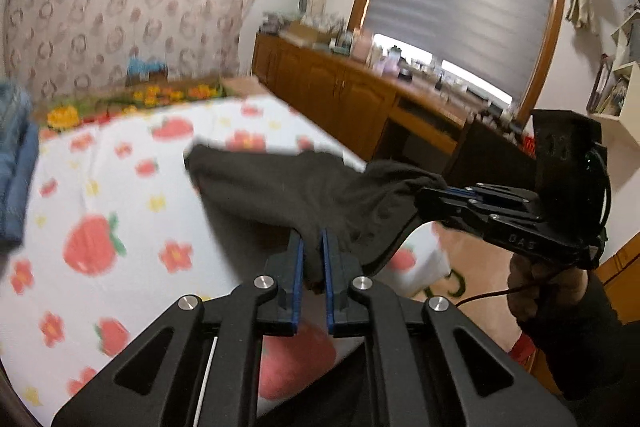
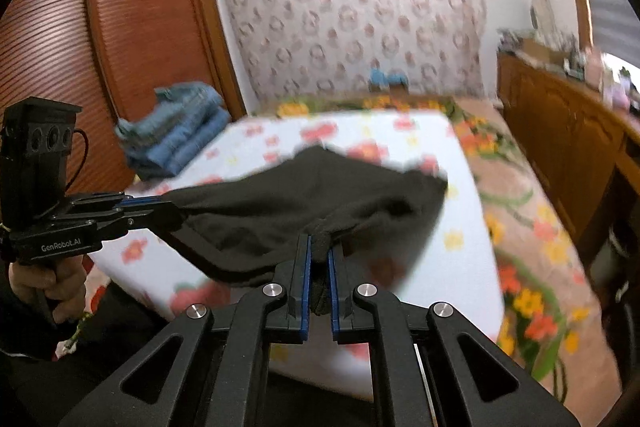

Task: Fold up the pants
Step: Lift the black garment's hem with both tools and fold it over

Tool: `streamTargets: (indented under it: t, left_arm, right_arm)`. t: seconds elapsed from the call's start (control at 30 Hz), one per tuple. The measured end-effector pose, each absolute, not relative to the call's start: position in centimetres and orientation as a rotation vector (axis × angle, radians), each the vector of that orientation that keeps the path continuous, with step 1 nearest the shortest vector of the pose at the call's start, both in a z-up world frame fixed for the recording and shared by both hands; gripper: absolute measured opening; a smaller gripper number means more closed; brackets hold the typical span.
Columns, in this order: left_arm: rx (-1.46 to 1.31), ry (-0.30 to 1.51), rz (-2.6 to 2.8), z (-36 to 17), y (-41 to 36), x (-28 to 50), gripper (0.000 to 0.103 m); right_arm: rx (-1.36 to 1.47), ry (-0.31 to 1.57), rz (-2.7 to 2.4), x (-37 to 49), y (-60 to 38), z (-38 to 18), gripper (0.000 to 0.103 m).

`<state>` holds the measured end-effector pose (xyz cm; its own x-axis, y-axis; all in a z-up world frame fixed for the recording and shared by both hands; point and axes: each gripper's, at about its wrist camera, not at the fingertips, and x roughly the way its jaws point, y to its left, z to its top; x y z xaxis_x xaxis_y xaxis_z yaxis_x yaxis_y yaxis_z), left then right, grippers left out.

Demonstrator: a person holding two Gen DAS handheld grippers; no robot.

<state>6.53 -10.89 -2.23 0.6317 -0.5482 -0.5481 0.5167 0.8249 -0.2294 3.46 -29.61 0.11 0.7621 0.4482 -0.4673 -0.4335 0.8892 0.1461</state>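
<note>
Both claws are clenched on the dark pants [image 1: 280,187], held up mid-frame above the bed [image 1: 100,187]: left claw [image 1: 313,247], right claw [image 2: 319,255]. Folded blue jeans [image 2: 180,131] sit upper left; a wooden cabinet [image 2: 560,131] lines the right.

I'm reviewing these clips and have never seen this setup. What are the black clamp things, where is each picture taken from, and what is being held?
No robot here: a person holds a handheld gripper in each hand, each with a fisheye camera looking along its fingers. One picture looks out from the left gripper, the other from the right gripper; each also shows the other gripper from the side. Both are shut on the edge of dark pants, stretched between them above a strawberry-print sheet. Folded blue jeans are stacked at the far left.
</note>
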Motion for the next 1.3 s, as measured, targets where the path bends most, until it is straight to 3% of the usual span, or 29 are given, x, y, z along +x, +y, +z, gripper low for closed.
streamTargets:
  t: [0.47,0.7,0.87,1.0,1.3]
  left_arm:
    - [-0.024,0.408,-0.501,9.2,-5.8,8.3,0.009]
    - [-0.006,0.378,-0.396,10.2,-2.9,14.3,0.009]
    - [0.035,0.318,-0.334,13.9,-1.8,17.7,0.009]
    - [0.08,0.342,-0.308,12.9,-1.2,18.5,0.009]
    - [0.082,0.519,-0.315,4.1,-0.4,17.1,0.009]
  right_arm:
    - [-0.083,0.28,0.558,5.4,-25.1,12.4,0.007]
    - [-0.119,0.297,0.572,13.2,-21.7,14.0,0.007]
    - [-0.103,0.259,0.545,18.7,-19.7,17.1,0.007]
    - [-0.12,0.295,0.556,20.3,-17.9,15.7,0.007]
    - [-0.154,0.53,0.592,22.3,-15.4,6.5,0.007]
